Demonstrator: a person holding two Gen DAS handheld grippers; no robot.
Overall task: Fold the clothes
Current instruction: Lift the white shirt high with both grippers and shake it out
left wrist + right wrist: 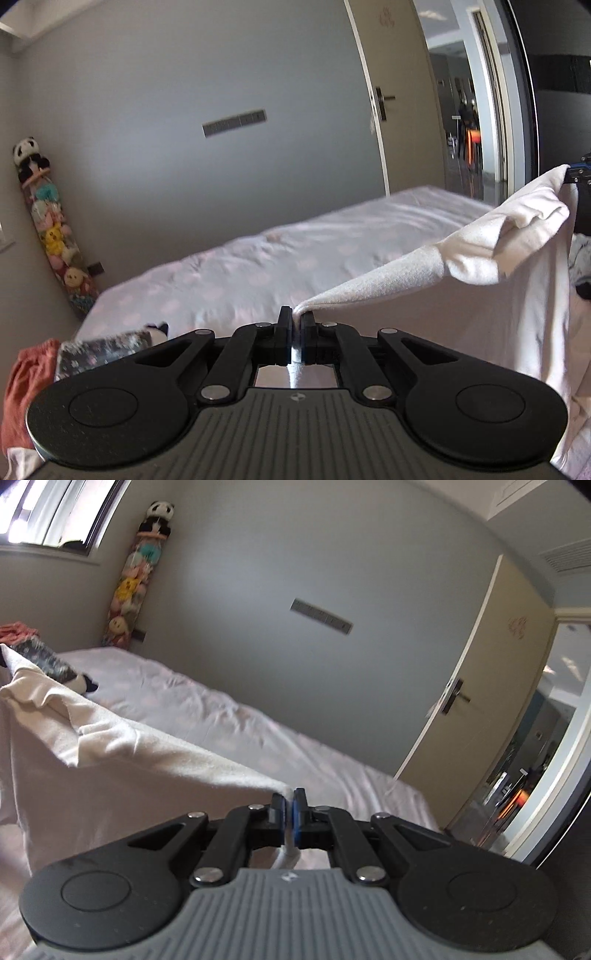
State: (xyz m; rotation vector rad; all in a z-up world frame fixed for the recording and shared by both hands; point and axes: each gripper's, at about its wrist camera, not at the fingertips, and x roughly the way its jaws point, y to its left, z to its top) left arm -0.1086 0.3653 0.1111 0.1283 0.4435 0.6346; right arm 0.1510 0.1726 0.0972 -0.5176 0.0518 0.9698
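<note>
2 hand-held grippers, white garment (480, 251), bed (258, 266)

home bedroom, made bed (280, 266), plush toys (133, 576), door (399, 96)

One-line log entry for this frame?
stage: garment lifted | left tool: shut on white garment | right tool: shut on white garment | above bed

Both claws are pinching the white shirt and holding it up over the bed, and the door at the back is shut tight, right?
Not quite. The door stands open; the right wrist view shows another room past it. The rest holds: the left claw and right claw each pinch the white shirt above the bed.
</note>
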